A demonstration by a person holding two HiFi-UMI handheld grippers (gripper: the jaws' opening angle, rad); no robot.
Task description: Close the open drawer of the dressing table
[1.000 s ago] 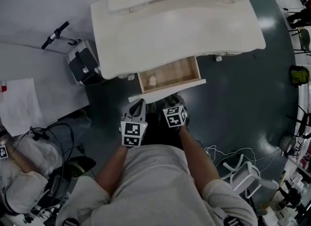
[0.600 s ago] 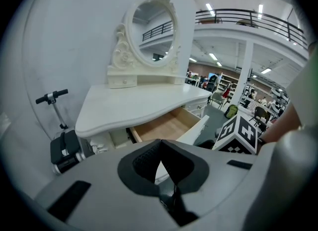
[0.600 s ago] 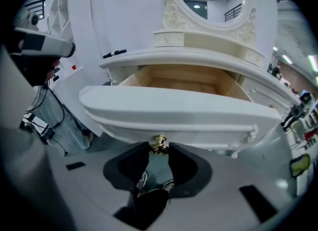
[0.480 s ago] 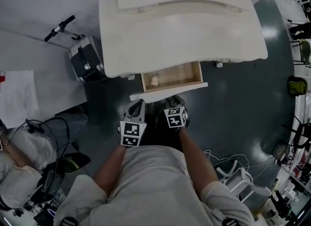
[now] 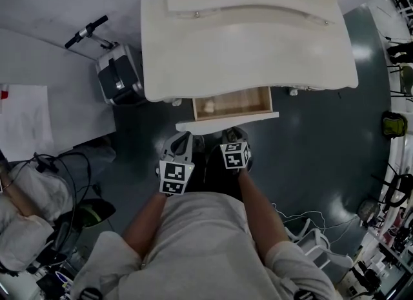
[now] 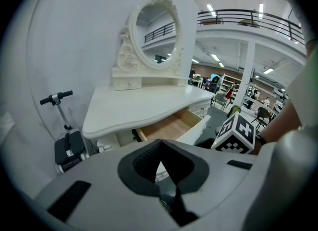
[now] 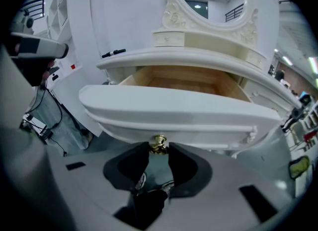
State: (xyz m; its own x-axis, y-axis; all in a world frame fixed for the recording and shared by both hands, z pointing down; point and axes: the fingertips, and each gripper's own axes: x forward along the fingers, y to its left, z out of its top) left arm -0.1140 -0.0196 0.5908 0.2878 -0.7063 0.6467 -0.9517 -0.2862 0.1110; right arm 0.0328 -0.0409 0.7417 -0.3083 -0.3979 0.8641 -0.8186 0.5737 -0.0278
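In the head view we see the smooth, cream-painted dressing table [image 5: 248, 47] with its curved surface. Its open drawer [image 5: 232, 102], lined in bare pale wood, juts from the front toward us, with its long axis running left to right. The left hand-held gripper [image 5: 183, 140] and right hand-held gripper [image 5: 230, 135] sit just before its front panel. In the left gripper view, the black ribbed pads meet, holding nothing. In the right gripper view, the jaws stand wide, clamped on the small round brass knob [image 7: 159, 144] of the drawer's moulded front.

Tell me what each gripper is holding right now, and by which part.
The right gripper grips the drawer by its gold knob, between the jaw tips. The left gripper is shut, holding nothing.
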